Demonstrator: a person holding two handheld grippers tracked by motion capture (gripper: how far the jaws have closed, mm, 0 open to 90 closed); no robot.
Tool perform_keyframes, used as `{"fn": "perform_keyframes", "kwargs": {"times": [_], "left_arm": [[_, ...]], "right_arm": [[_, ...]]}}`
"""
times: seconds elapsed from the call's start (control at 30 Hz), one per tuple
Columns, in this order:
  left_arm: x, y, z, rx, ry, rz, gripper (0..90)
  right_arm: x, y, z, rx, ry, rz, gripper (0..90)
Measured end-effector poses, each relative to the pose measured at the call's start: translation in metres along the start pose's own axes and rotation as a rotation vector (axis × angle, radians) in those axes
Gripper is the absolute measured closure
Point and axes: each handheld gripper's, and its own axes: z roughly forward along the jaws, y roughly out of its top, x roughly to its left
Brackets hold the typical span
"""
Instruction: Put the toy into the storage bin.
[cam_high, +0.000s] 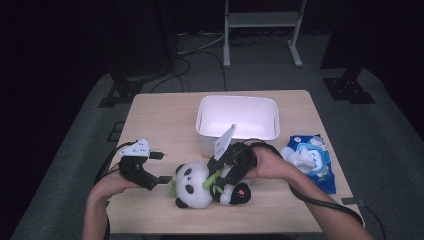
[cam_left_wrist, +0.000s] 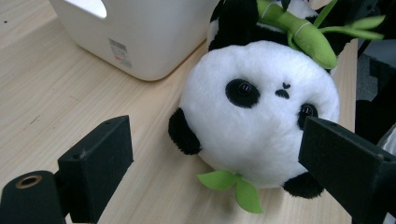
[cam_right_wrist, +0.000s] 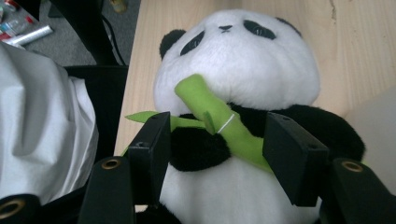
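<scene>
Plush panda (cam_high: 200, 186) lies on the wooden table (cam_high: 160, 120) before the white bin (cam_high: 238, 120) (grey carpet around), right gripper (cam_right_wrist: 219, 140) spread astride its chest, left gripper (cam_left_wrist: 215, 154) spread beside its head.

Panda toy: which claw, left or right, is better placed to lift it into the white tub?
Right. The right claw straddles the panda toy; the left claw is beside it.

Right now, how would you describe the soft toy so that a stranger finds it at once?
On the wooden table, look just in front of the white plastic bin. There lies a plush panda on its back. Unlike the blue packet nearby, it is black and white and hugs a green bamboo stalk.
</scene>
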Motion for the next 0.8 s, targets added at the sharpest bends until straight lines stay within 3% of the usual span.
{"fn": "perform_keyframes", "kwargs": {"times": [0.4, 0.8], "left_arm": [[0.001, -0.001, 0.0, -0.006, -0.003, -0.005, 8.7], [0.001, -0.001, -0.002, -0.012, -0.005, -0.007, 8.7]], "right_arm": [[0.002, 0.005, 0.01, 0.021, -0.069, -0.064, 37.8], [-0.002, 0.006, 0.031, 0.086, -0.001, -0.061, 38.7]]}}
